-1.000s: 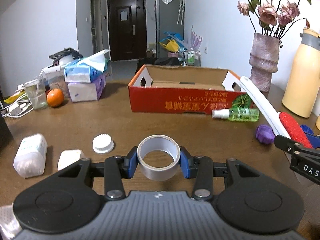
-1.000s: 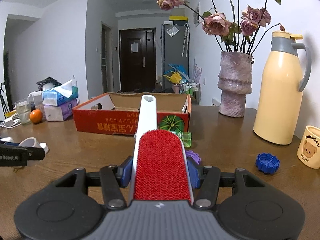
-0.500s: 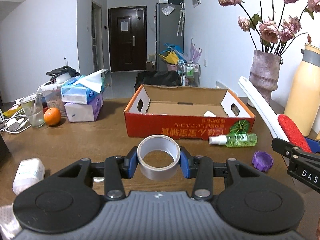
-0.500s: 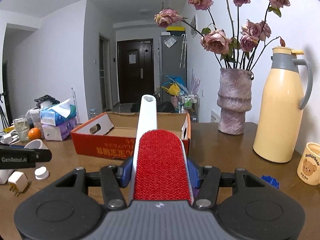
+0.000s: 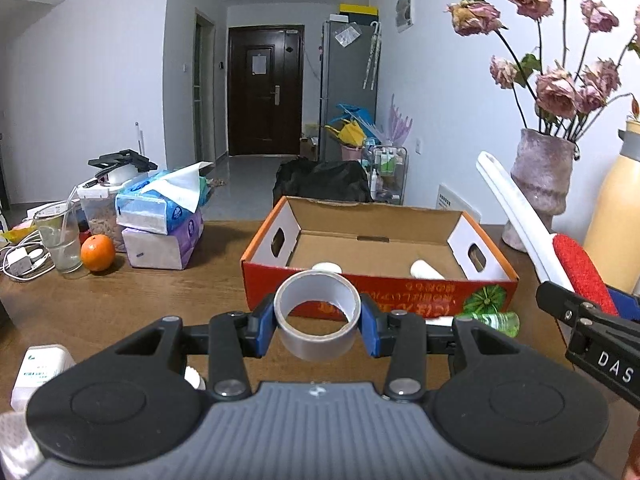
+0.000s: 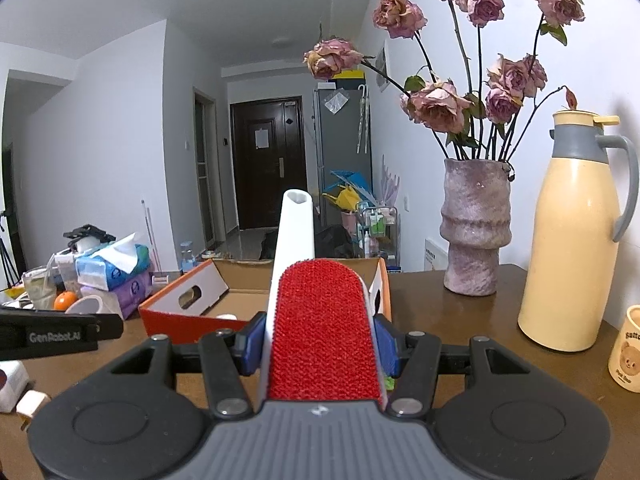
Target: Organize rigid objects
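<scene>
Left wrist view
- Left gripper [image 5: 318, 326]: blue pads pinch a roll of grey tape [image 5: 318, 322] by its two sides, the hole facing up and forward.
- Tape's place: dead centre of the view, off the wooden table [image 5: 140, 304], just in front of the red front wall of the box.
- Cardboard box [image 5: 376, 292]: at 12 o'clock from the tape — open-topped, with two white items [image 5: 426, 269] on its floor.
- Green bottle [image 5: 494, 320]: lying on the table at 3 o'clock, against the box's near right corner.
- Right gripper [image 5: 592, 320]: comes in at 3 o'clock, holding the lint brush [image 5: 516, 216], whose white handle slants up toward 1 o'clock.
- At 9 to 10 o'clock: an orange [image 5: 98, 253], a glass [image 5: 60, 240], stacked tissue packs [image 5: 164, 220].
- At 8 o'clock: a white container [image 5: 40, 368] on the table.

Right wrist view
- Right gripper [image 6: 320, 344]: pads clamp the lint brush [image 6: 322, 332] at the sides of its red head — white handle pointing to 12 o'clock.
- Cardboard box [image 6: 184, 312]: behind the brush, at 11 o'clock.
- Left gripper [image 6: 52, 336]: at 9 o'clock, only its side shows; its jaws cannot be told here.
- Vase of dried roses [image 6: 476, 232]: at 2 o'clock.
- Yellow jug [image 6: 576, 240] and bear mug [image 6: 626, 352]: at 3 o'clock.
</scene>
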`<state>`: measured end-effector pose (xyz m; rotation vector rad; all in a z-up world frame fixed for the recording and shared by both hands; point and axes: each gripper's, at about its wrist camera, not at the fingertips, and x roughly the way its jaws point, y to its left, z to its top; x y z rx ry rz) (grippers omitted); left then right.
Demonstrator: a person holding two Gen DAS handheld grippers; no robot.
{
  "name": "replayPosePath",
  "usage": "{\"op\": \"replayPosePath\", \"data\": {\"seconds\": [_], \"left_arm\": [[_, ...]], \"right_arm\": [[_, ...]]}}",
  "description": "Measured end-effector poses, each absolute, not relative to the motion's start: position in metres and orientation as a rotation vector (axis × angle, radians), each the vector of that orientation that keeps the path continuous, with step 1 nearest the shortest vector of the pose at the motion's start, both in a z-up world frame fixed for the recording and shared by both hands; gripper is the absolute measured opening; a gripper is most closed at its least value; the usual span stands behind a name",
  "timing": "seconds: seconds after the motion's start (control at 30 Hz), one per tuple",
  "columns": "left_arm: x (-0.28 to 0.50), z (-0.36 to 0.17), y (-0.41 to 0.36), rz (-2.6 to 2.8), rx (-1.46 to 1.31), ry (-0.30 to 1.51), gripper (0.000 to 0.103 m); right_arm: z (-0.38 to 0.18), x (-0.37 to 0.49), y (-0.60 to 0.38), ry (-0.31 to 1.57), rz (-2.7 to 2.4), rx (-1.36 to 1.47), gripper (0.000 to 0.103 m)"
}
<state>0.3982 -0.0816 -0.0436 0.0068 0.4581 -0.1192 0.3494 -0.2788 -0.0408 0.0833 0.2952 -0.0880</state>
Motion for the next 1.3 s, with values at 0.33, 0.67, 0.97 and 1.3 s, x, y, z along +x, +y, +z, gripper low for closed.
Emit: {"op": "replayPosePath", "data": {"seconds": [0.33, 0.67, 0.97, 1.3], "left_arm": [[0.43, -0.037, -0.081, -0.082, -0.033, 0.439, 0.044], [0.464, -0.038, -0.09, -0.07, -0.05, 0.433, 0.044], [0.494, -0.039, -0.098, -0.059, -0.05, 0.426, 0.044], [0.525, -0.041, -0.109, -0.058, -0.041, 0.417, 0.044]], "right_arm": [[-0.039, 0.377, -0.276, 0.284, -0.088, 0.092, 0.054], [-0.041, 0.408, -0.277, 0.287, -0.091, 0.103, 0.054], [-0.041, 0.437, -0.281, 0.278, -0.099, 0.11, 0.054], [-0.041, 0.469, -0.285, 0.273, -0.112, 0.111, 0.054]]}}
